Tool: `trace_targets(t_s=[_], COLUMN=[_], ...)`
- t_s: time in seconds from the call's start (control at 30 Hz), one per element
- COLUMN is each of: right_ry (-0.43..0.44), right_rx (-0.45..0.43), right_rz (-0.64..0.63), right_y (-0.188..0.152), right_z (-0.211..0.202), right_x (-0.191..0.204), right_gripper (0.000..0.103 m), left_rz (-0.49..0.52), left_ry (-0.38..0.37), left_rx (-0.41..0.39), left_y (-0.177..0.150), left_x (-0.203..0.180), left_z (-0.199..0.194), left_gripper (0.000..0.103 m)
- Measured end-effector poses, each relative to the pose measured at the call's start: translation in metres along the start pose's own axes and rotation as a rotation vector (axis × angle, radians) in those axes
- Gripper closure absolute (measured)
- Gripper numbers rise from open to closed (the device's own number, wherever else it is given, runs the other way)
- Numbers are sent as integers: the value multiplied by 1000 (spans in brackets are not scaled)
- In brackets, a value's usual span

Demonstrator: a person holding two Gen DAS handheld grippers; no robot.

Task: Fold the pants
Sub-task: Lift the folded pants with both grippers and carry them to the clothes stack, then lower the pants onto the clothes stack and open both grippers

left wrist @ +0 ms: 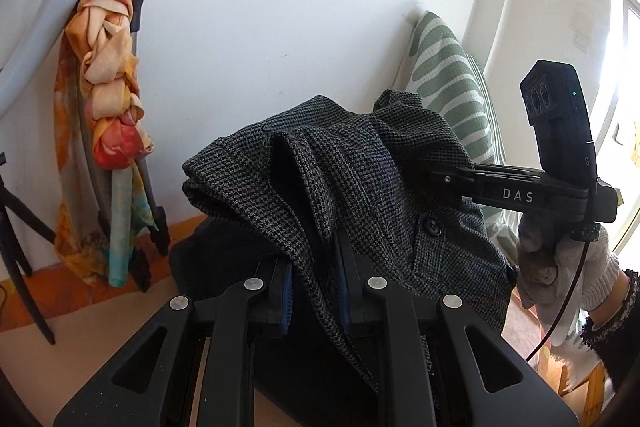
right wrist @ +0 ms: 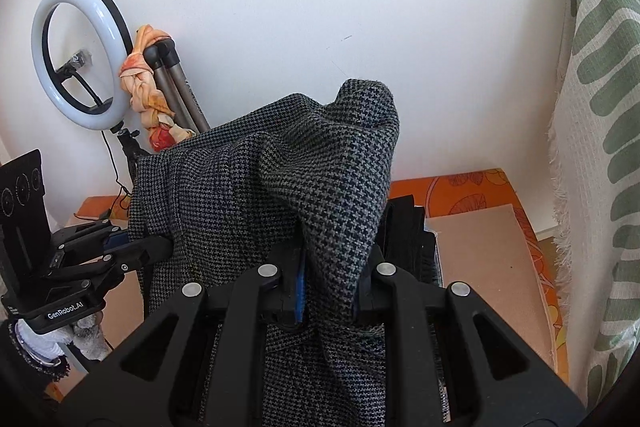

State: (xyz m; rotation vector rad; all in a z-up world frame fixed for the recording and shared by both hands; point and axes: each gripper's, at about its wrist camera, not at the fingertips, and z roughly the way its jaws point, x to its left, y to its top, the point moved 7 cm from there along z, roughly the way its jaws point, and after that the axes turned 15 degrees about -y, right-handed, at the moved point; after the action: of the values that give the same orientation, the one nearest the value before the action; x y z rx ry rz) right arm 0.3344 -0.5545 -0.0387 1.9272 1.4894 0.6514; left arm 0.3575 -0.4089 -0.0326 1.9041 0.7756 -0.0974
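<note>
The pants (left wrist: 340,163) are dark grey houndstooth with a black button and hang lifted in the air between both grippers. My left gripper (left wrist: 316,287) is shut on a fold of the waist end. My right gripper (right wrist: 332,291) is shut on another bunch of the same pants (right wrist: 280,187). In the left wrist view the right gripper (left wrist: 416,169) reaches in from the right, held by a gloved hand. In the right wrist view the left gripper (right wrist: 156,247) clamps the pants' left edge. The lower part of the pants is hidden below the grippers.
A ring light (right wrist: 80,55) and a tripod wrapped in an orange knotted scarf (left wrist: 108,107) stand at the left against the white wall. A green-striped cushion (right wrist: 600,147) leans at the right. A dark folded pile (right wrist: 408,227) lies on the tan board (right wrist: 480,259) over an orange cloth.
</note>
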Motion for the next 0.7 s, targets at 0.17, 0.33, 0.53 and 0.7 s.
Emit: trace_targets(t_s=[0.17,0.33,0.53,0.7], right_ry=[-37,-133,-149,-159], right_rx=[60,62,33,18], right_rz=[50,159,175,161], right_y=[-1,4,7,9], right_z=[23,26,7,-10], right_x=[-17,-46,-54,-45], right_gripper=[67,56,56,55], left_rz=[-18,-26,-63,-39], left_ry=[29,114,157,167], left_rx=[50,75,43,30], left_y=[-7,-11,-10,-10], left_x=[18,39,54,49], left_z=[19,26,-1,-23], left_gripper=[87,82,82,82])
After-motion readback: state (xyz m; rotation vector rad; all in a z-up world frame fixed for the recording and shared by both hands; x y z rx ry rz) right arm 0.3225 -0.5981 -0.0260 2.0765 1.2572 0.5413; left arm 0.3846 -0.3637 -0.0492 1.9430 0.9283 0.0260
